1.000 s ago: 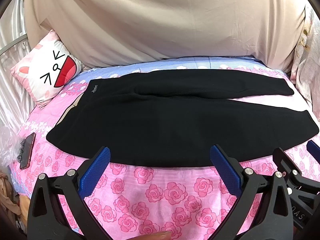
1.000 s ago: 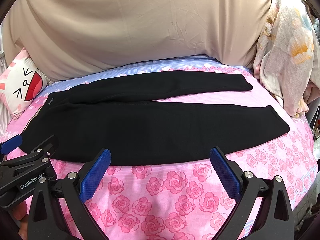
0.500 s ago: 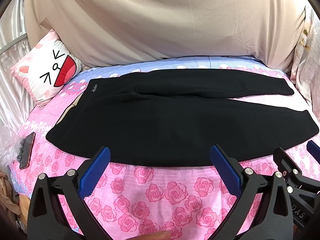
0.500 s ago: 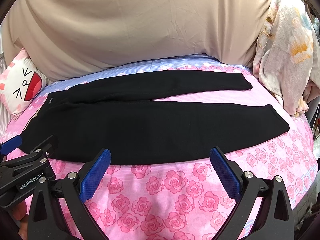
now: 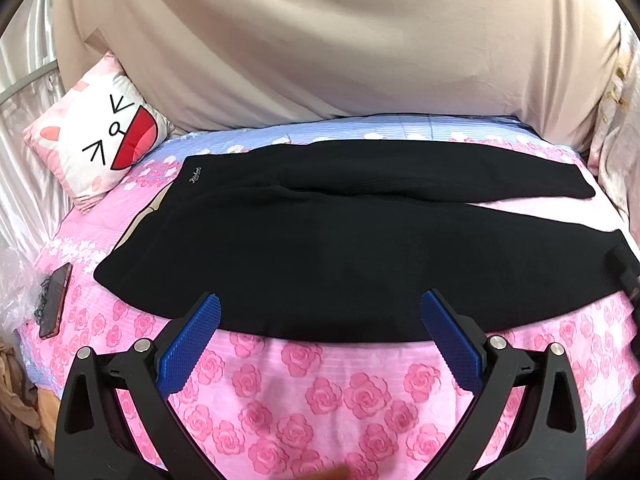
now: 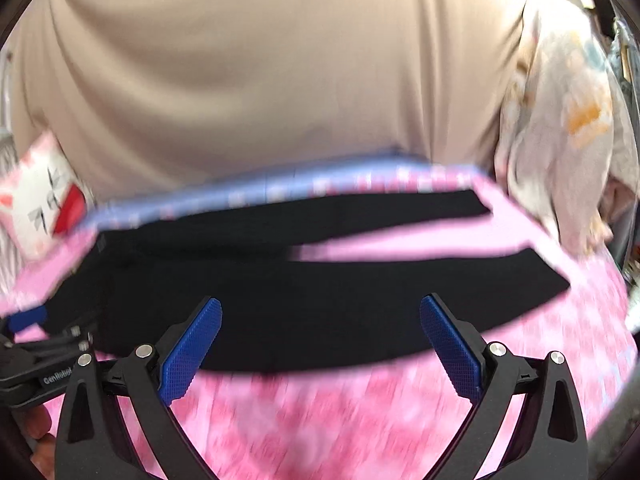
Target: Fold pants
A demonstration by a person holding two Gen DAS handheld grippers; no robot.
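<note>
Black pants (image 5: 328, 248) lie flat across the pink rose-print bed, waistband at the left by a small logo, both legs stretching right. The far leg (image 5: 440, 176) and near leg (image 5: 500, 264) split apart toward the right. My left gripper (image 5: 320, 320) hovers open over the pants' near edge, nothing between its blue pads. My right gripper (image 6: 320, 320) is open too, above the near edge of the pants (image 6: 320, 300); its view is motion-blurred. The left gripper's body (image 6: 44, 356) shows at the lower left of the right wrist view.
A cartoon-face pillow (image 5: 100, 148) leans at the bed's back left. A phone (image 5: 54, 300) lies near the left edge beside crinkled plastic. A beige sheet (image 5: 320, 40) hangs behind the bed, and floral fabric (image 6: 560, 120) hangs at the right.
The right gripper is now moving fast, blurring its view, and the bed sits higher in its frame. In the left wrist view the right gripper has slid up and out at the right edge.
</note>
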